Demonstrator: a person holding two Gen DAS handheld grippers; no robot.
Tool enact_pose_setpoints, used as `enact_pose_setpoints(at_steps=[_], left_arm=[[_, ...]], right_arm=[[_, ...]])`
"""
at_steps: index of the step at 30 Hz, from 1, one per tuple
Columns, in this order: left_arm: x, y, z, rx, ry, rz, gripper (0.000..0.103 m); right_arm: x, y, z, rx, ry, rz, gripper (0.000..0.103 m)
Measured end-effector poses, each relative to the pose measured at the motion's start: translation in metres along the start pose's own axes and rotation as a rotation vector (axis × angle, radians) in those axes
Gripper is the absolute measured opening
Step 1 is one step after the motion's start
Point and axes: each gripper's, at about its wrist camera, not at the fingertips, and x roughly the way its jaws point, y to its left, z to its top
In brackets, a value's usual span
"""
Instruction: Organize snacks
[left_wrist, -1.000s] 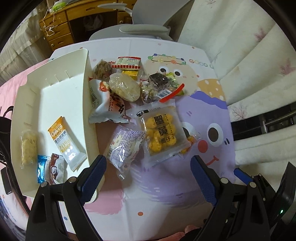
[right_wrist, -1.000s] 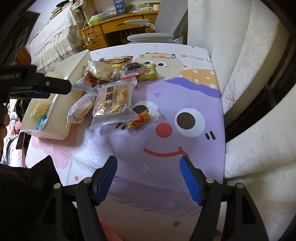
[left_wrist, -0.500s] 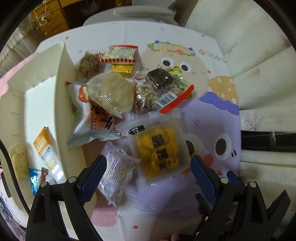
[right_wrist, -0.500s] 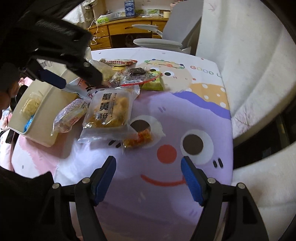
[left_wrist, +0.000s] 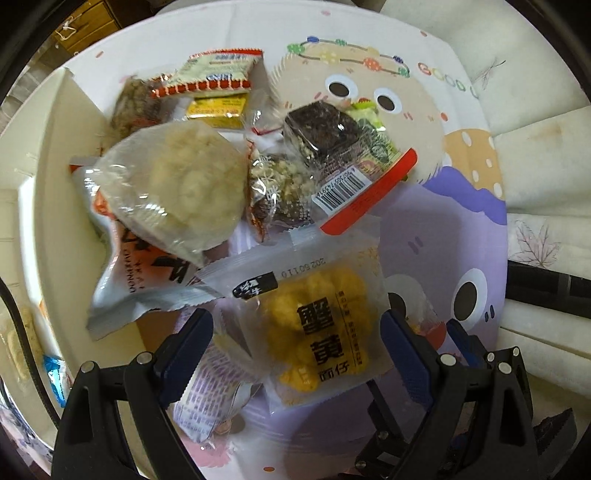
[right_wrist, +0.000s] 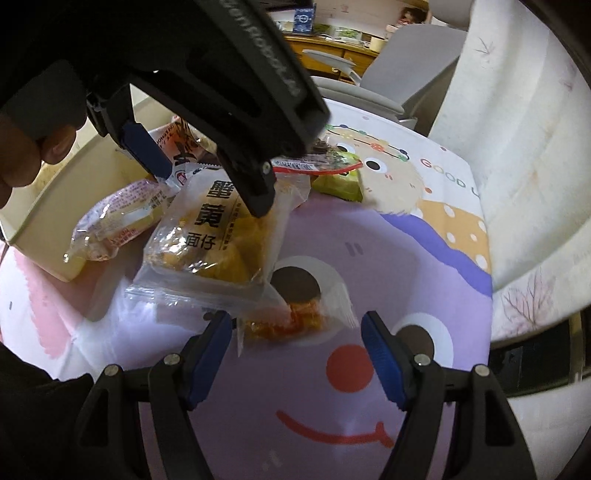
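both grippers poised over the snack pile, nothing gripped yet

the left gripper (left_wrist: 297, 345) points down with its blue-padded jaws spread wide either side of the clear square packet of yellow puffs with black print (left_wrist: 317, 328), pads not pressing it. that packet lies on the purple cartoon tablecloth (left_wrist: 443, 236), just beside the cream plastic tray (left_wrist: 55, 155). the right gripper (right_wrist: 295, 354) is also open and empty, low over a small clear sachet of orange pieces (right_wrist: 291, 325) partly tucked under the packet's corner. risks: the slippery, puffy film could squirt out of a shallow pinch; lifting the packet may drag the pale printed wrapper (left_wrist: 212, 398) touching it; the two grippers, working so near, could collide.
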Motion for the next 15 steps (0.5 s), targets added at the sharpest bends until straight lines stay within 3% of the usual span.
enact_pose_setpoints(at_steps=[5,15], left_arm=[[0.013,-0.004,0.007,-0.006,0.022,0.001,0.097],[0.031,-0.006,0.023,-0.047,0.035,-0.018,0.099]], right_arm=[[0.010,-0.003,0.003,-0.023,0.007,0.025,0.074],[0.020,-0.009,0.002,-0.025,0.012,0.075,0.073]])
